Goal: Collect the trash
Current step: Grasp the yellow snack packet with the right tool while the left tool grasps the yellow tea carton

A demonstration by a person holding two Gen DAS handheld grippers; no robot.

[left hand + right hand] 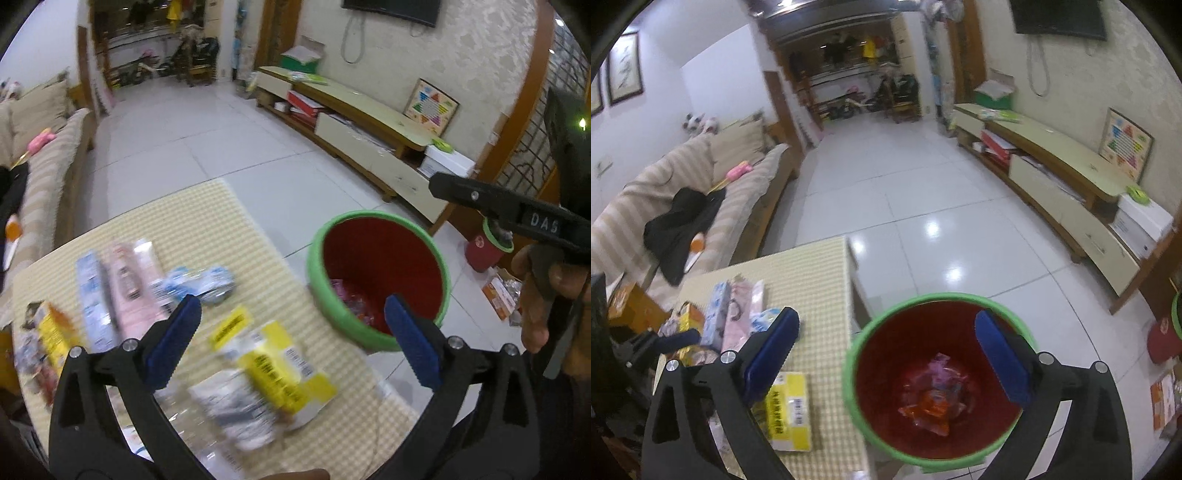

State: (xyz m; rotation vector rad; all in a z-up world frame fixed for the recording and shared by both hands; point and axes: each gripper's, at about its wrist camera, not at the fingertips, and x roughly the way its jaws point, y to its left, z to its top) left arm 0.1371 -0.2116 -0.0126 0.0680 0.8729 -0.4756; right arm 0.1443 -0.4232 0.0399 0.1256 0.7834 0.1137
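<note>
bin right of table, wrappers inside

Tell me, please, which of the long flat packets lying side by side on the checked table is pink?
The pink packet is the middle one, between the blue-and-white packet and the pale white-topped packet.

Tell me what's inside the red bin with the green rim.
The red bin with the green rim holds crumpled wrappers, orange, red and pink, at the bottom. Anything beneath that pile is covered.
</note>
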